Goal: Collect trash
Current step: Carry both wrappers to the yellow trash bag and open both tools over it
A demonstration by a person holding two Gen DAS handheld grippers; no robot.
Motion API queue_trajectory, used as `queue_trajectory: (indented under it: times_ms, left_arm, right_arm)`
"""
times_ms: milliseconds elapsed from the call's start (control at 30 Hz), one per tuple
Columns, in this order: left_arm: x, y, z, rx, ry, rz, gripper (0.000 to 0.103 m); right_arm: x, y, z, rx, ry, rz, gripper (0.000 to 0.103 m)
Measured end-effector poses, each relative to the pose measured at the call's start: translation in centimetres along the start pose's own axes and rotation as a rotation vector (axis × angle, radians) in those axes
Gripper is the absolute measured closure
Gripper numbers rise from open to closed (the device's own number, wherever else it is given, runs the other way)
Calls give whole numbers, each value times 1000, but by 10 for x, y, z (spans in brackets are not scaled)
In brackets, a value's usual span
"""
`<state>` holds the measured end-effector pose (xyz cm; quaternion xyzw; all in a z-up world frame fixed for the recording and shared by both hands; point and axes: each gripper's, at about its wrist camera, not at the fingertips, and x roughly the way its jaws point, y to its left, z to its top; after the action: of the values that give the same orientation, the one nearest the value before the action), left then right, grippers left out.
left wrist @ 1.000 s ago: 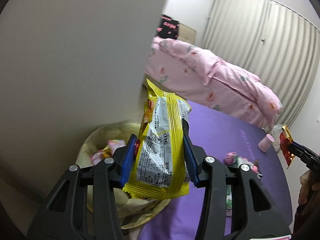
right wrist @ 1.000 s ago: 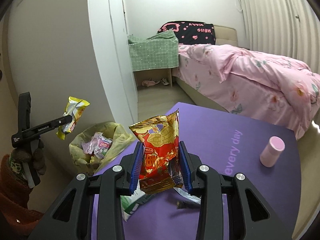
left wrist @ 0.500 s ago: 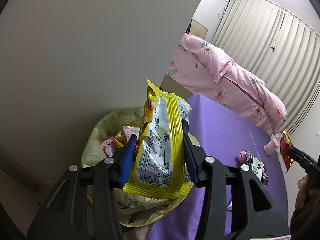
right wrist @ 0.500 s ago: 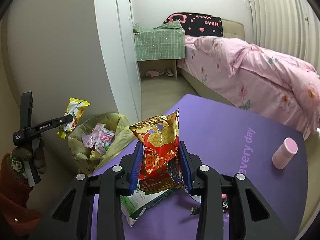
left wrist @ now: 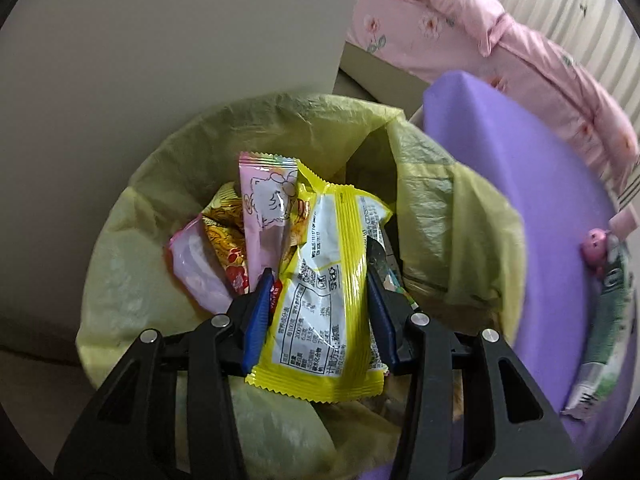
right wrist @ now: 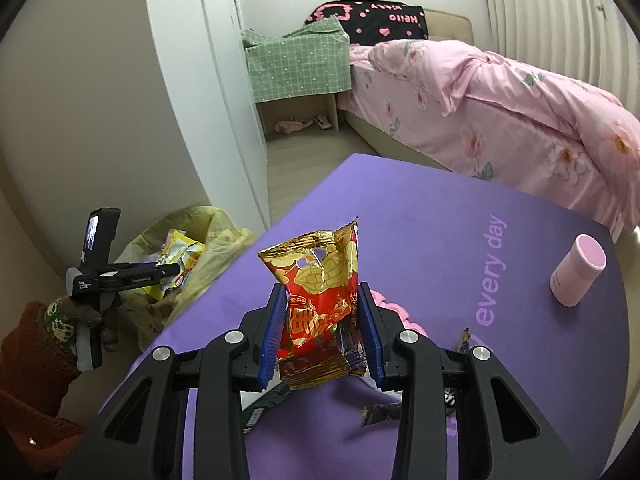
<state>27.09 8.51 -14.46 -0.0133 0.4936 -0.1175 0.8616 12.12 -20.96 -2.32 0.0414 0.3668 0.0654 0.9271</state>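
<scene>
My left gripper [left wrist: 320, 300] is shut on a yellow snack wrapper [left wrist: 324, 292] and holds it just above the open mouth of a bin lined with a yellow-green bag [left wrist: 132, 264]. Pink and gold wrappers [left wrist: 256, 220] lie inside the bin. My right gripper [right wrist: 322, 324] is shut on a red and gold snack bag [right wrist: 320, 296] above the purple table [right wrist: 420, 220]. The right wrist view shows the left gripper [right wrist: 160, 270] over the bin [right wrist: 224, 240] at the left.
A pink cup [right wrist: 578, 270] stands at the table's right. A green wrapper [left wrist: 604, 328], a small pink toy [left wrist: 596, 246] and dark scraps [right wrist: 380, 414] lie on the table. A pink bed [right wrist: 500, 108] is behind. A wall is left of the bin.
My left gripper has tilted down and moved over the bin's mouth with the yellow wrapper. My right gripper has kept its hold and barely moved.
</scene>
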Motion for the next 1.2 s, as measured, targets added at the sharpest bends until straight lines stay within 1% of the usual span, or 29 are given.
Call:
queue_trajectory:
  times_ms: [100,167,333,400,433,500,567,600,633,733,800,867,1000,1100,1167,1200]
  left_arm:
    - [11,-11,7,47,24,16,61]
    - [20,-17,12,82,39,41,61]
    - [25,-21,19,106,65,51,61]
    - [21,-18,18,76,57,14,59]
    - [15,-13,16,46,47,-24,56]
    - [2,2,10,15,28,-74,45]
    - [-18,12,4,-18,-15,-119,43]
    - [-24,14,2,-24,-28,-126,39]
    - [-38,18,0,-35,-58,-138,38]
    - [-72,32,-4,-74,-143,-147,37]
    - [-99,45,-9,-104,-218,-122,37]
    - [-121,58,-13,-135,-285,-96,37]
    - [-158,85,-28,-220,-391,-53,37]
    - [-172,100,-36,-265,-421,-37,35]
    - [-179,109,-41,-289,-431,-35,33]
    - [-182,115,-44,-297,-437,-33,31]
  right_arm:
    - [2,-4,7,3,-12,-22,69]
    - [1,-7,10,11,-19,-24,69]
    - [1,-9,16,18,-31,-18,69]
    - [3,-7,16,15,-25,-13,69]
    - [4,-5,16,11,-20,-9,69]
    - [6,0,16,1,-11,-2,69]
    - [9,7,19,-12,-5,8,68]
    - [11,11,20,-17,-3,14,68]
    - [13,18,23,-28,-2,27,68]
    - [20,35,32,-63,4,55,68]
    - [29,50,37,-88,13,81,68]
    - [45,73,44,-113,34,130,68]
    - [79,116,50,-154,84,224,68]
    - [111,157,52,-207,134,278,68]
    - [125,178,53,-241,143,292,68]
    - [131,185,53,-254,144,293,65]
